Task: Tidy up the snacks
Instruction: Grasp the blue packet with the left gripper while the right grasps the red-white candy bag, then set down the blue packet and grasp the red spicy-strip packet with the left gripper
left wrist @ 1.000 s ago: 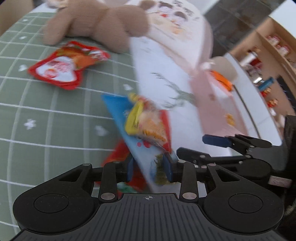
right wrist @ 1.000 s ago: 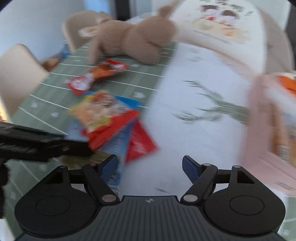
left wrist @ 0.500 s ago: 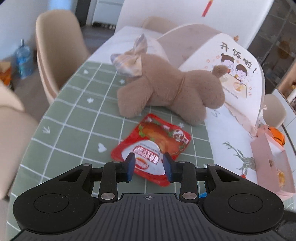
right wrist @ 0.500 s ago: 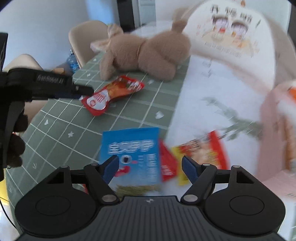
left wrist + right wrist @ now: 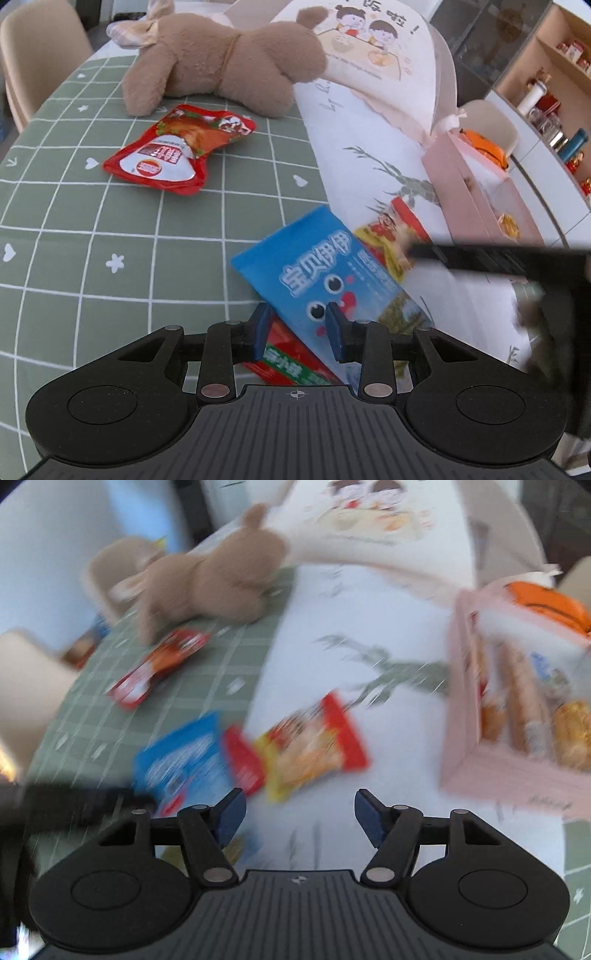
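Observation:
A blue snack packet (image 5: 332,273) lies flat where the green checked cloth meets the white cloth. A small red packet (image 5: 291,358) sticks out from under it, and a red-and-yellow bag (image 5: 395,236) lies at its right. My left gripper (image 5: 299,326) hovers over the blue packet's near corner, its jaws a narrow gap apart and gripping nothing. My right gripper (image 5: 297,816) hangs over bare white cloth just short of the red-and-yellow bag (image 5: 314,746). Its jaws are closing with nothing between them. A red pouch (image 5: 177,147) lies further back.
A pink box (image 5: 498,775) with several snacks in it stands at the right, an orange thing (image 5: 546,598) behind it. A brown plush toy (image 5: 221,59) lies at the back in front of a printed cover (image 5: 376,40). Beige chairs stand at the left; shelves are at far right.
The left view swung from the blue packet out over the red pouch and back over the blue packet. The right gripper's jaws have narrowed, and its view shifted right toward the pink box.

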